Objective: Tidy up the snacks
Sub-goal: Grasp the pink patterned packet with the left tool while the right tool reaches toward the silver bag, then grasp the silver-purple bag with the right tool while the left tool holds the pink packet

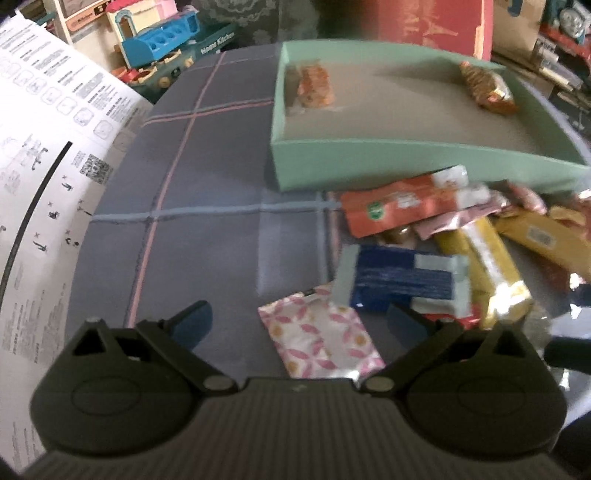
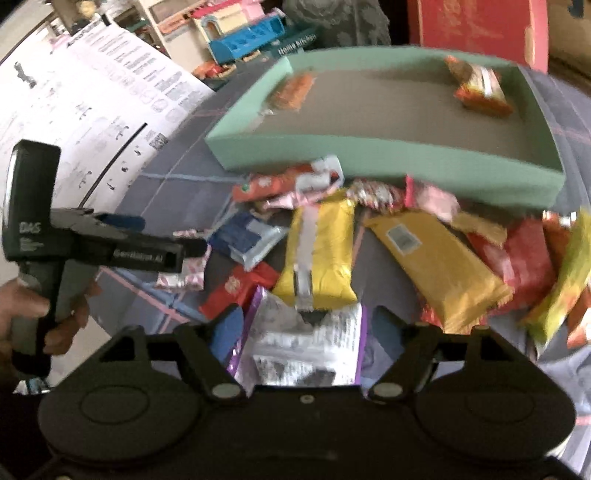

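A green tray [image 1: 369, 157] [image 2: 369, 155] sits on the plaid cloth and holds two orange snack packs [image 1: 314, 86] [image 1: 487, 88]. A pile of snacks lies in front of it: an orange pack [image 1: 399, 206], a blue pack [image 1: 399, 280], yellow packs [image 2: 321, 251] [image 2: 439, 266] and red packs [image 2: 524, 254]. My left gripper [image 1: 299, 325] is open over a pink-flowered white packet [image 1: 321, 336]. My right gripper [image 2: 306, 332] is open with a purple-edged silver packet [image 2: 306, 347] between its fingers; whether they touch it is unclear.
A large white printed sheet [image 1: 44, 155] lies at the left. Toy houses and boxes [image 1: 159, 40] stand behind the table, and a red box [image 1: 428, 22] stands behind the tray. The left gripper's body [image 2: 92, 243] shows in the right wrist view.
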`<state>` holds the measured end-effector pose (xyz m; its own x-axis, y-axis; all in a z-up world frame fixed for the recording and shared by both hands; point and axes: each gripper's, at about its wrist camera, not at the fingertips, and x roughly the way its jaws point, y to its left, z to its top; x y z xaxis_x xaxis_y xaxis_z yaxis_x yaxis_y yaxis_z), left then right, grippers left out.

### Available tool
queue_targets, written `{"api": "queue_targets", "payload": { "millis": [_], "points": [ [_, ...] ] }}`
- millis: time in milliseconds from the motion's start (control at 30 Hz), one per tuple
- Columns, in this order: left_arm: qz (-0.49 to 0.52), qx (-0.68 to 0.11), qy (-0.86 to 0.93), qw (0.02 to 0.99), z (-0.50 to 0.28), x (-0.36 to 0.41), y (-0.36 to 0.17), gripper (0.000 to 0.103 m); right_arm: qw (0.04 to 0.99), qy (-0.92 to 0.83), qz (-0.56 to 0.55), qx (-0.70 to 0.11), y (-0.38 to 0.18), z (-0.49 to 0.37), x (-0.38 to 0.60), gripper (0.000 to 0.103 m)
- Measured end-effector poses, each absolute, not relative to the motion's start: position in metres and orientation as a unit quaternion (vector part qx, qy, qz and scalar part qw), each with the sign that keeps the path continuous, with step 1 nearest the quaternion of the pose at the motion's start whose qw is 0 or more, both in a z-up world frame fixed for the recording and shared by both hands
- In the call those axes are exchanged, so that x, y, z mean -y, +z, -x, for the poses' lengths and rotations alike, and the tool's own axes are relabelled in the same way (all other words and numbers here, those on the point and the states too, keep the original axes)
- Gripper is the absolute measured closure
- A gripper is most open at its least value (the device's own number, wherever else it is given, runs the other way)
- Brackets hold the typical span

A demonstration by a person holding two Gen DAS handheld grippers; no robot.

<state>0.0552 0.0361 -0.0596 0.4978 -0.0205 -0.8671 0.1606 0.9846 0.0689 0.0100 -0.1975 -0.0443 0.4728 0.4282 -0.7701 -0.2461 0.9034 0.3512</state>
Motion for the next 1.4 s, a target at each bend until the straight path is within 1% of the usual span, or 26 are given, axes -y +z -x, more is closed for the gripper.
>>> {"api": "queue_targets", "payload": {
  "millis": [67, 133, 233, 400, 600, 667, 767, 833, 933, 967, 1033, 1067, 1100, 1133, 1167, 1267, 1400],
  "points": [
    [-0.09, -0.477, -0.068, 0.871, -0.047, -0.03, -0.053, 0.0, 0.852, 0.213, -0.099, -0.467, -0.042, -0.015, 0.191, 0.025],
    [-0.107, -0.473, -0.077, 0.871, -0.042, -0.024, -0.052, 0.0, 0.851, 0.229, -0.093, -0.464, -0.042, -0.017, 0.183, 0.025],
    [-0.096, -0.49, -0.071, 0.863, -0.041, -0.027, -0.058, 0.0, 0.843, 0.252, -0.072, -0.469, -0.048, -0.017, 0.174, 0.025],
    [-0.069, -0.531, -0.032, 0.844, -0.042, -0.045, -0.078, 0.001, 0.838, 0.237, -0.047, -0.488, -0.064, -0.009, 0.18, 0.025],
    [-0.056, -0.527, -0.002, 0.848, -0.041, -0.066, -0.08, 0.0, 0.825, 0.234, -0.04, -0.512, -0.074, 0.011, 0.195, 0.025],
    [-0.05, -0.527, 0.005, 0.848, -0.041, -0.073, -0.08, 0.0, 0.836, 0.229, -0.019, -0.498, -0.067, 0.015, 0.193, 0.025],
    [-0.038, -0.526, 0.004, 0.85, -0.04, -0.079, -0.078, 0.0, 0.843, 0.228, -0.036, -0.486, -0.054, 0.01, 0.195, 0.025],
    [-0.045, -0.519, -0.009, 0.853, -0.041, -0.076, -0.076, 0.0, 0.845, 0.229, -0.039, -0.482, -0.05, 0.005, 0.192, 0.025],
    [-0.067, -0.507, -0.039, 0.858, -0.045, -0.065, -0.073, 0.0, 0.841, 0.253, -0.01, -0.477, -0.047, 0.005, 0.178, 0.025],
    [-0.075, -0.509, -0.058, 0.856, -0.047, -0.062, -0.075, 0.0, 0.839, 0.265, 0.006, -0.475, -0.047, 0.005, 0.172, 0.02],
    [-0.087, -0.513, -0.068, 0.851, -0.051, -0.056, -0.079, 0.005, 0.837, 0.28, 0.028, -0.47, -0.047, 0.001, 0.162, 0.013],
    [-0.089, -0.515, -0.069, 0.849, -0.052, -0.055, -0.082, 0.021, 0.833, 0.291, 0.036, -0.469, -0.047, -0.002, 0.158, 0.013],
    [-0.082, -0.52, -0.072, 0.847, -0.052, -0.056, -0.084, 0.033, 0.827, 0.301, 0.042, -0.473, -0.049, -0.006, 0.154, 0.013],
    [-0.06, -0.517, -0.076, 0.85, -0.052, -0.06, -0.083, 0.039, 0.82, 0.31, 0.053, -0.477, -0.05, -0.007, 0.152, 0.013],
    [-0.05, -0.514, -0.07, 0.854, -0.05, -0.064, -0.082, 0.048, 0.815, 0.315, 0.065, -0.482, -0.053, -0.009, 0.149, 0.013],
    [-0.037, -0.51, -0.057, 0.857, -0.045, -0.074, -0.082, 0.049, 0.808, 0.307, 0.08, -0.497, -0.063, -0.014, 0.155, 0.013],
    [-0.025, -0.511, -0.055, 0.858, -0.045, -0.081, -0.081, 0.048, 0.801, 0.286, 0.06, -0.522, -0.074, -0.006, 0.175, 0.016]
  ]
}}
